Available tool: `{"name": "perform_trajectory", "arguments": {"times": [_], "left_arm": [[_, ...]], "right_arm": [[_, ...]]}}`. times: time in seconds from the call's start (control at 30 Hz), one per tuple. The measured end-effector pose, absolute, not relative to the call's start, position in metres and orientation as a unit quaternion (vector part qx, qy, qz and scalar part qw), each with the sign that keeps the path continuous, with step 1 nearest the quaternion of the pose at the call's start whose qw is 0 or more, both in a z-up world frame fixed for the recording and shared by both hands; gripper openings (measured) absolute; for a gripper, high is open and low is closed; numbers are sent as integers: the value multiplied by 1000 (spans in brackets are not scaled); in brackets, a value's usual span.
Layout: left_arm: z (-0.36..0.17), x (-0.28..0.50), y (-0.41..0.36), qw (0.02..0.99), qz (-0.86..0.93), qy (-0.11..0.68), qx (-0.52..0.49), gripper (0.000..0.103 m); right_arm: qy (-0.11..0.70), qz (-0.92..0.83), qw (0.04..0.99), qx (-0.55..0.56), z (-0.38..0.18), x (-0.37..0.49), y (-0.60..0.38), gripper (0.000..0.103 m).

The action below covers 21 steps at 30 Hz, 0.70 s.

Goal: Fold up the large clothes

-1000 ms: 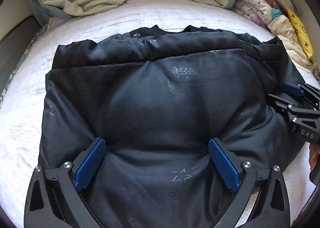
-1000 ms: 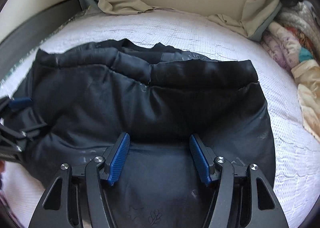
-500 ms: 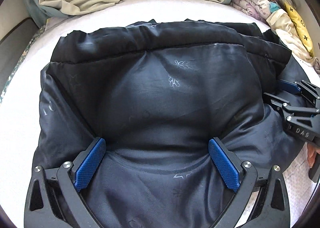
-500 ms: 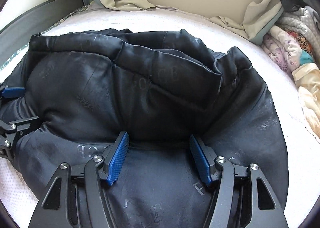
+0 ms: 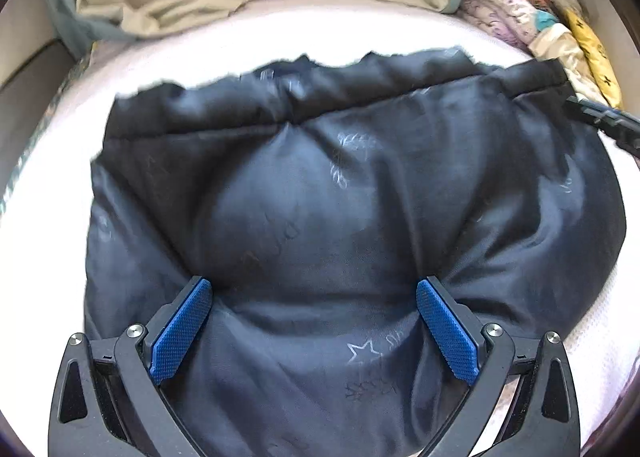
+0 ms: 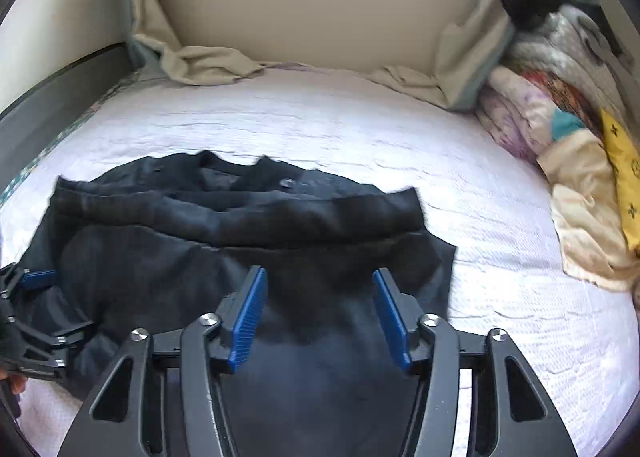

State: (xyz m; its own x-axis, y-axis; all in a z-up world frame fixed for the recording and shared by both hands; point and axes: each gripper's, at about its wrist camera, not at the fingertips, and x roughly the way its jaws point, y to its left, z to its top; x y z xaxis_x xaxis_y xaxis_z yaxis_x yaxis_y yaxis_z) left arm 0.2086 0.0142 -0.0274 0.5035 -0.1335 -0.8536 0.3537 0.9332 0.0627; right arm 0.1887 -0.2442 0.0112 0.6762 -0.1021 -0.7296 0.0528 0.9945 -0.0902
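A puffy black quilted jacket (image 5: pixel 352 217) — slick, faintly printed with stars and leaves — lies folded on the white textured bed (image 6: pixel 360 125). The left hand-held gripper (image 5: pixel 314 321) grips a wide bulge of it between its ribbed blue pads. The right hand-held gripper (image 6: pixel 318 317), buried in the padding half a second ago, has lifted clear above the fabric, its jaws closing on nothing. Beige curtains (image 6: pixel 208 65) pool at the far edge; a pile of folded bedding (image 6: pixel 560 129) lines the right side.
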Motion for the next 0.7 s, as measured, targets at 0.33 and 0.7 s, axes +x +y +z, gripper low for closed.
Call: {"name": "perform_trajectory", "arguments": {"times": [0.33, 0.7], "left_arm": [[-12, 255, 79, 880, -49, 471, 43, 103], [-55, 267, 109, 838, -60, 538, -71, 103]], "right_arm": [[445, -56, 894, 23, -22, 191, -279, 49], [472, -39, 879, 49, -63, 203, -290, 49]]}}
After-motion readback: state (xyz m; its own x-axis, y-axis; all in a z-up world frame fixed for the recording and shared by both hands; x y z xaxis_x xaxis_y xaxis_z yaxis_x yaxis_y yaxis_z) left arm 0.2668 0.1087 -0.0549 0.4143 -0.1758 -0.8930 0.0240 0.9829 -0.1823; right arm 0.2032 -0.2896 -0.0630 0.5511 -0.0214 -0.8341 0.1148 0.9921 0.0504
